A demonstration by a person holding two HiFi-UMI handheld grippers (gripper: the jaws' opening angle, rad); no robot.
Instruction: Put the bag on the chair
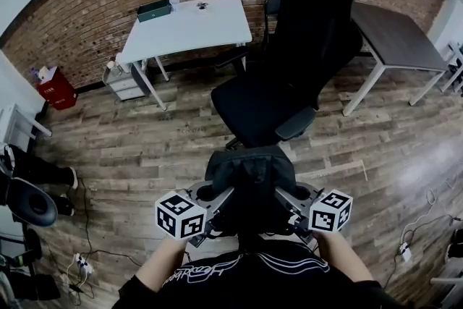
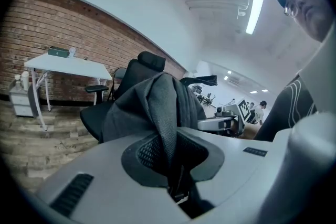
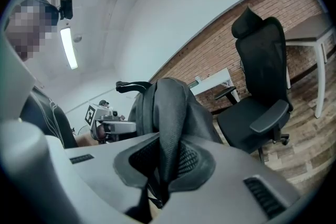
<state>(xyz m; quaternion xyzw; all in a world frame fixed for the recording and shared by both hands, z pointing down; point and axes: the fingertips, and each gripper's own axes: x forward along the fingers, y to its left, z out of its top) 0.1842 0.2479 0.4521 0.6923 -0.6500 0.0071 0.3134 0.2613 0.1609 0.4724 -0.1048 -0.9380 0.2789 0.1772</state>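
You hold the bag point(image 1: 249, 181) in the air between your two tools, in front of the chair point(image 1: 271, 94) and not yet on it. The left hand-held gripper point(image 1: 217, 205) is clenched on a fold of the grey fabric on one side of the bag. The right hand-held gripper point(image 1: 288, 203) is clenched in the same way on the other side. In the left gripper view the fabric comes up out of the closed jaws of the left hand-held gripper point(image 2: 176, 168), and the right gripper view shows the same for the right hand-held gripper point(image 3: 161, 168).

The long axis of the bag point(image 2: 157, 107) is upright – its black top handle point(image 2: 199, 80) is at the top. The broad sides face your two tools.

The seat point(image 1: 249, 108) is just beyond the bag and it is bare. The backrest point(image 1: 318, 25) stands at the far side of it. One armrest point(image 1: 295, 124) reaches toward you at the right edge of the seat, near the bag.

The wooden floor point(image 1: 145, 148) is open on both sides of the chair. A white table point(image 1: 188, 25) stands far left by the brick wall point(image 1: 79, 3) – a dark table point(image 1: 394, 36) stands far right, well apart from the seat.
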